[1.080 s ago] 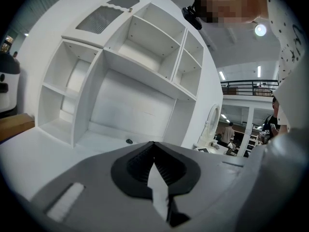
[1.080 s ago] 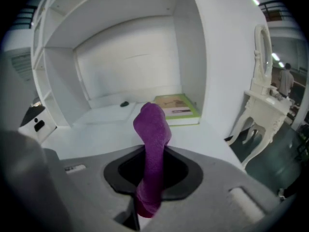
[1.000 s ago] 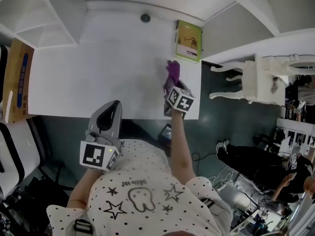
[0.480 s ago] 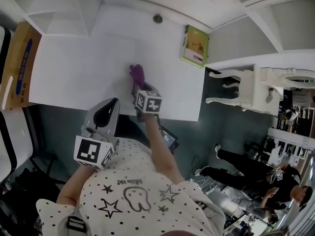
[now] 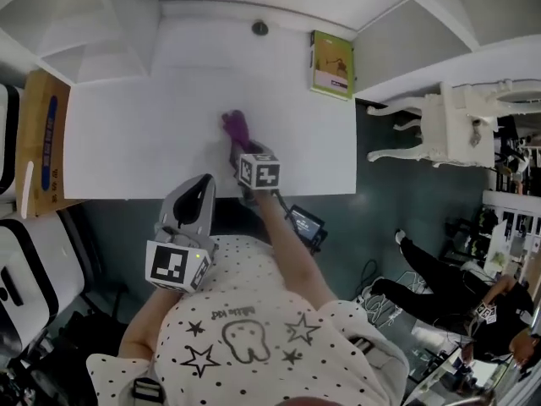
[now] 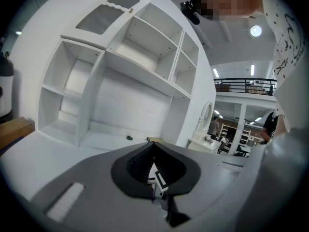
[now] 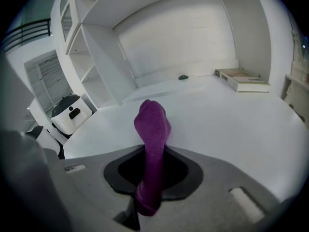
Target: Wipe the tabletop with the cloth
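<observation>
Purple cloth [image 5: 236, 128] on the white counter [image 5: 127, 142], mid-surface, pinched tight in the right hand-held gripper [image 5: 241, 150]. Left hand-held gripper [image 5: 196, 194] at the near edge, jaws together, empty. Green book [image 5: 331, 64] at the far right corner.

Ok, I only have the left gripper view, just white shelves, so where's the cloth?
Observer: The purple cloth is clamped in the right claw, its free end on the tabletop.
Operator: Whereabouts on the table?
Observer: Roughly mid-table in the head view; a green book lies further back to its right.
Operator: And my other one?
Observer: The left claw is by the table's near edge, left of the right claw and nearer the person.
</observation>
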{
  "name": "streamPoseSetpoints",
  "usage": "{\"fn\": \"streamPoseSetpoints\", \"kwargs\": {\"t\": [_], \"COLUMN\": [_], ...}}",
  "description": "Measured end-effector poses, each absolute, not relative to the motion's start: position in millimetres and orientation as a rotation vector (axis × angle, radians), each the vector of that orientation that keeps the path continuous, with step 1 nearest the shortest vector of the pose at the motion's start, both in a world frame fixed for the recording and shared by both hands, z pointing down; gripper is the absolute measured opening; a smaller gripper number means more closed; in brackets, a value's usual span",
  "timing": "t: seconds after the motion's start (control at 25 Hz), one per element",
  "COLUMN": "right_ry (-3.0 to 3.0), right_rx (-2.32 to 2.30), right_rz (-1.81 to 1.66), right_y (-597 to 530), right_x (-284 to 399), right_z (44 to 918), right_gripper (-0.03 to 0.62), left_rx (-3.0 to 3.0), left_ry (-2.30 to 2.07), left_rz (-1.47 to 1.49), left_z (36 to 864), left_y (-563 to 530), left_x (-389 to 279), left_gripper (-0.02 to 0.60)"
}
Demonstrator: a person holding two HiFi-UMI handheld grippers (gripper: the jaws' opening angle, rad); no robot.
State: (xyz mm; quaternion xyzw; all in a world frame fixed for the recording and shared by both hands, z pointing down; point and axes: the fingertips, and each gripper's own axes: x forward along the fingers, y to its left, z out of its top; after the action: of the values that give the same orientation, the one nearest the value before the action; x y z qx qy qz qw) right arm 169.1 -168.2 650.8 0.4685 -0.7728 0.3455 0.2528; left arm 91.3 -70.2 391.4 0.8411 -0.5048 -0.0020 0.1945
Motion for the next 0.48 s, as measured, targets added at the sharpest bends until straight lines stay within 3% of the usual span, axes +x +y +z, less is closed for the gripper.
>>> {"fn": "streamPoseSetpoints", "kwargs": {"t": [0.48], "right_ry": [-2.106], "right_rx": [1.265], "right_rz": [0.945], "right_y": [-167.9], "right_x": [205.1], "right_z": [653.8], "right_gripper": [0.066], "left_rx": [2.384], "left_ry": [-1.448], "left_rz": [-0.055], "left_z": [376.7], "left_y": [-90.9], "left_x": [109.1], "left_gripper": [-0.005]}}
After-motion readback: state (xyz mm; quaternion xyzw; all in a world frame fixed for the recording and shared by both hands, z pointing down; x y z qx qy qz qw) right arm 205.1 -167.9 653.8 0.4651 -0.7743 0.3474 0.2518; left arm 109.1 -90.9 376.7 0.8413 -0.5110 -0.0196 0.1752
